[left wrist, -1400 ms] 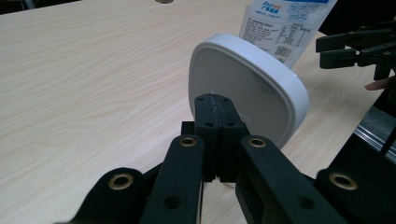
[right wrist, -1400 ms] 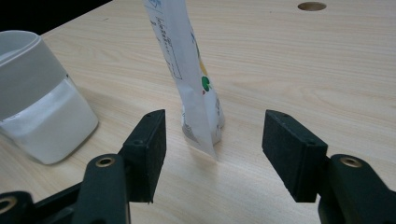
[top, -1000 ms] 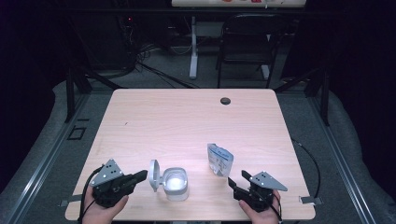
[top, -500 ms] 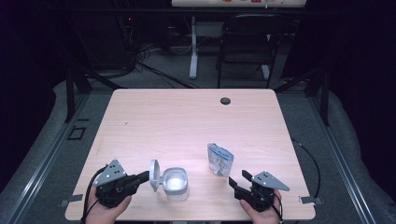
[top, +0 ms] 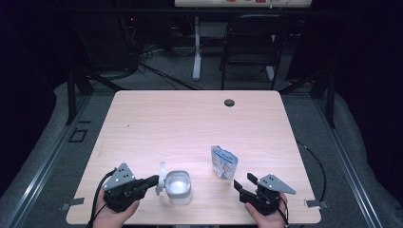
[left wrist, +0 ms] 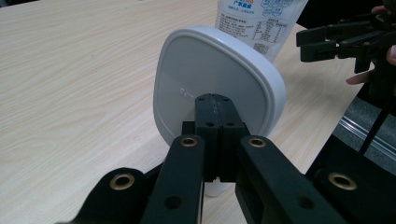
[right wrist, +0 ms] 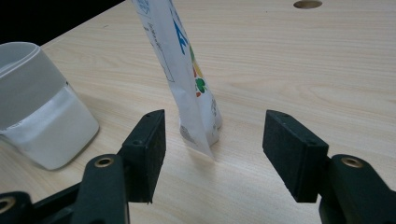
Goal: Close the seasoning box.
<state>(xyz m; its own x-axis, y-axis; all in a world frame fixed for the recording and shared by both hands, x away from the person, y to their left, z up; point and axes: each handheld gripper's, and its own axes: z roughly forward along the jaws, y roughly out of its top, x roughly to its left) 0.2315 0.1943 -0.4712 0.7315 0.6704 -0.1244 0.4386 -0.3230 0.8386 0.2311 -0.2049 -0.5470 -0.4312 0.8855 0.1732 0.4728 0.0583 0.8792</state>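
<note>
A white plastic container (top: 178, 186) stands near the table's front edge, and its hinged lid (top: 161, 178) stands upright on its left side. My left gripper (top: 153, 180) is shut with nothing between its jaws. In the left gripper view its tips (left wrist: 215, 100) rest against the outer face of the lid (left wrist: 205, 65). A white and blue printed pouch (top: 223, 162) stands upright to the right of the container. My right gripper (top: 243, 183) sits open just in front of it. In the right gripper view the pouch (right wrist: 180, 60) rises beyond the gap between the open jaws (right wrist: 215, 140), untouched.
The wooden table (top: 190, 123) has a round cable hole (top: 229, 102) near its far edge. A black chair (top: 249, 47) and a desk leg stand on the floor beyond. In the right gripper view the container (right wrist: 37, 112) stands at the left.
My left gripper has edged slightly right, toward the lid. The right gripper and the pouch have not moved.
</note>
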